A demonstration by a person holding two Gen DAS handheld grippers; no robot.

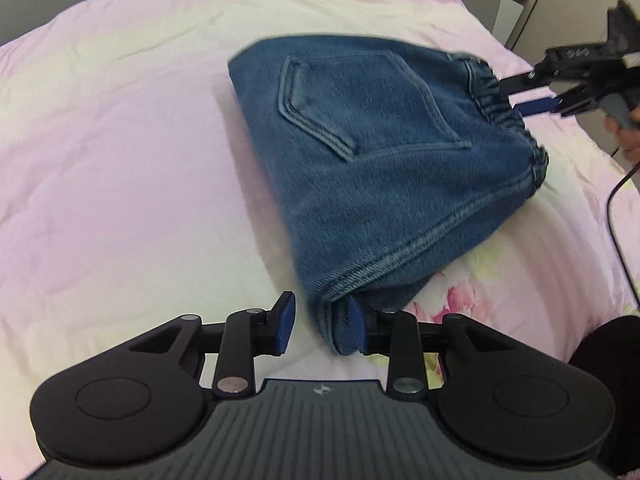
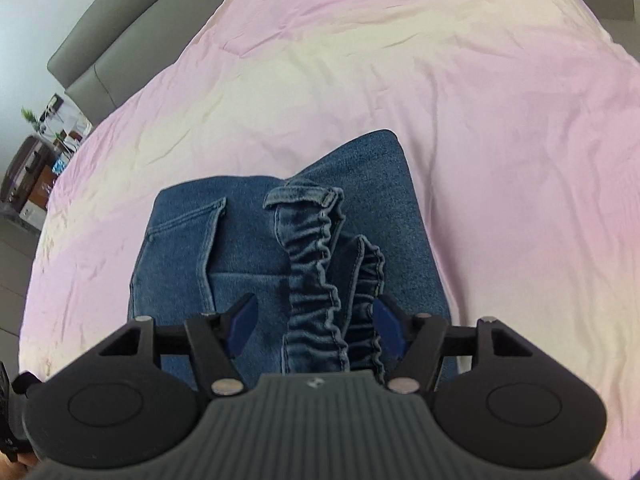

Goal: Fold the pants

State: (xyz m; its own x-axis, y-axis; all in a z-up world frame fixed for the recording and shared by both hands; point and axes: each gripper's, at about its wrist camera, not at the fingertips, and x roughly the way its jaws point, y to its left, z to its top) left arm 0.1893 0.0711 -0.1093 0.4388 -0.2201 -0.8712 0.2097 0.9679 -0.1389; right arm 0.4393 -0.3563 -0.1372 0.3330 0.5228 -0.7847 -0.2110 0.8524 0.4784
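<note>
The blue denim pants (image 1: 372, 168) lie folded into a compact bundle on the bed, back pocket up. My left gripper (image 1: 320, 328) is open; the bundle's near corner sits between its blue pads, touching the right pad (image 1: 356, 330). My right gripper (image 2: 316, 324) is open over the elastic waistband (image 2: 320, 280), which runs loose between its pads. The right gripper also shows in the left wrist view (image 1: 532, 98) at the waistband end of the pants (image 2: 240, 248).
A pink and cream floral bedsheet (image 1: 120, 160) covers the bed. A grey headboard (image 2: 120, 36) and cluttered shelves (image 2: 44, 160) stand at the far left. A black cable (image 1: 618, 232) hangs by the bed's right edge.
</note>
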